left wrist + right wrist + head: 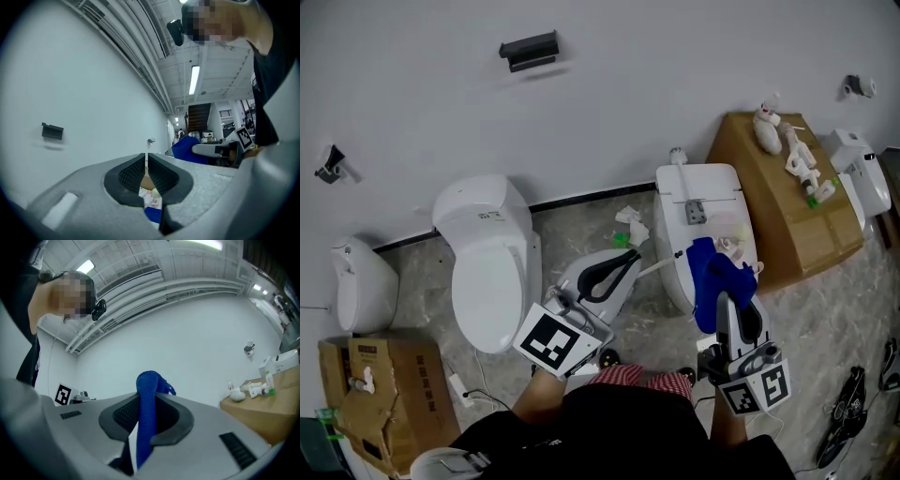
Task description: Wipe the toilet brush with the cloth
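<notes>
While little of it shows, the toilet brush (661, 262) is entered as a thin white rod, taken for its handle. It runs from the left gripper (630, 266) across to the front left edge of the right-hand toilet (703, 183); bristle head not to be made out
- Handling, by judgement: light, stiff, slender and smooth, liable to slip or swivel in a pinch. Best taken well along the handle, away from the soiled end
- Left gripper: jaws closed together on that rod, a white sliver between the pads (161, 176)

Item two, cloth (715, 277): blue, soft, limp, bunched.
- Place: hangs over the front edge of that toilet's lid, its near fold close to the rod's far end; contact cannot be told
- Right gripper (733, 305): clamped on the cloth, which rises as a blue fold between its jaws
- Handling, by judgement: should drape and wrap round the rod readily

Surroundings:
- second toilet (487, 267), to the left on the marbled floor
- brown box (773, 202) by the wall at the right, bearing small white items
</notes>
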